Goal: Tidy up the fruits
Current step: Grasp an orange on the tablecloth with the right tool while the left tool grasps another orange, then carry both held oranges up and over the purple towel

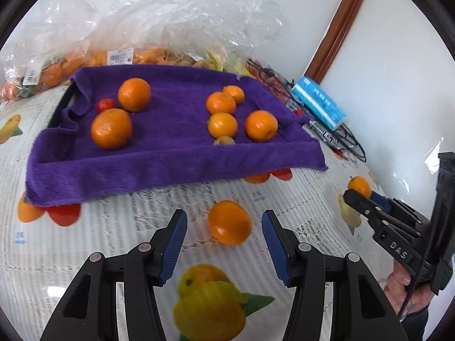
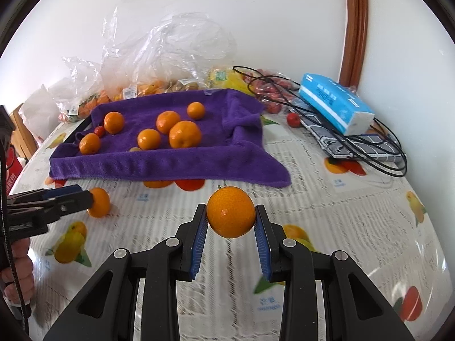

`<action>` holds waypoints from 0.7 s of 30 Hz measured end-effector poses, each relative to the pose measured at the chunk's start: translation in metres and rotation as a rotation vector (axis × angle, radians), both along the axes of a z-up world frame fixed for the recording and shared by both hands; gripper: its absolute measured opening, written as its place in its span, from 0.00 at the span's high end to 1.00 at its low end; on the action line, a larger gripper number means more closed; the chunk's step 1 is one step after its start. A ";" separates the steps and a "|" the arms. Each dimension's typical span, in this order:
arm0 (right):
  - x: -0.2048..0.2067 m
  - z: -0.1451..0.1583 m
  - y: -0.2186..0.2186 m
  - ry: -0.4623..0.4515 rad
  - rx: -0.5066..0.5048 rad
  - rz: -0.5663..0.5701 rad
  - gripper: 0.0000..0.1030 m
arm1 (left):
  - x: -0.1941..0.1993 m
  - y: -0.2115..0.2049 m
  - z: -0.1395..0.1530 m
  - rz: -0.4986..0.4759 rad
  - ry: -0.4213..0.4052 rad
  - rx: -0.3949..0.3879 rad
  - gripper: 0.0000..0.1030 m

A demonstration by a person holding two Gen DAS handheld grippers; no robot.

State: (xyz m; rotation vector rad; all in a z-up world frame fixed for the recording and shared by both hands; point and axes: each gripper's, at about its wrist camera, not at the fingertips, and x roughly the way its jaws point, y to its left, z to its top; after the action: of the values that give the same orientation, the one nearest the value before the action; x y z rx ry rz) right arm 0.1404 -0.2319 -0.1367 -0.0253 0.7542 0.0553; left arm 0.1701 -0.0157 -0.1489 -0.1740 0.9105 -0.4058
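A purple towel (image 1: 170,153) (image 2: 159,162) lies over a tray and carries several oranges (image 1: 111,128) (image 2: 184,134), a small red fruit (image 1: 105,104) and a small brown fruit (image 1: 224,141). My left gripper (image 1: 224,224) is open, its jaws on either side of a loose orange (image 1: 229,222) on the tablecloth; the same orange shows in the right wrist view (image 2: 99,202). My right gripper (image 2: 231,216) is shut on an orange with a stem (image 2: 231,215) and holds it above the table; it also appears at the right of the left wrist view (image 1: 359,191).
Clear plastic bags of fruit (image 1: 85,59) (image 2: 148,65) stand behind the towel against the wall. A blue tissue pack (image 2: 335,103), black cables (image 2: 378,153) and a checked cloth lie at the back right. A fruit-print tablecloth (image 2: 327,213) covers the table.
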 end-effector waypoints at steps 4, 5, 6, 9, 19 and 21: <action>-0.006 -0.003 -0.007 0.004 -0.002 0.003 0.68 | 0.002 -0.016 -0.008 0.012 0.007 0.054 0.57; -0.007 -0.003 -0.009 0.003 -0.004 -0.001 0.68 | 0.002 -0.018 -0.009 0.015 0.000 0.069 0.60; -0.009 -0.004 -0.011 0.002 -0.002 -0.011 0.68 | 0.001 -0.021 -0.009 0.021 -0.012 0.089 0.68; -0.010 -0.007 -0.015 0.010 0.022 -0.022 0.68 | 0.000 -0.023 -0.009 0.020 -0.023 0.110 0.68; -0.007 -0.010 0.001 0.022 0.057 0.011 0.68 | -0.003 -0.011 -0.001 0.055 -0.055 0.058 0.68; -0.005 -0.009 0.004 0.022 0.055 0.015 0.68 | -0.005 -0.007 0.003 0.058 -0.062 0.052 0.68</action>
State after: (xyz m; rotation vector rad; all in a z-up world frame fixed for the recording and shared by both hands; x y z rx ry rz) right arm 0.1350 -0.2274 -0.1456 0.0222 0.7746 0.0905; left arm 0.1655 -0.0232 -0.1459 -0.1394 0.8521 -0.3315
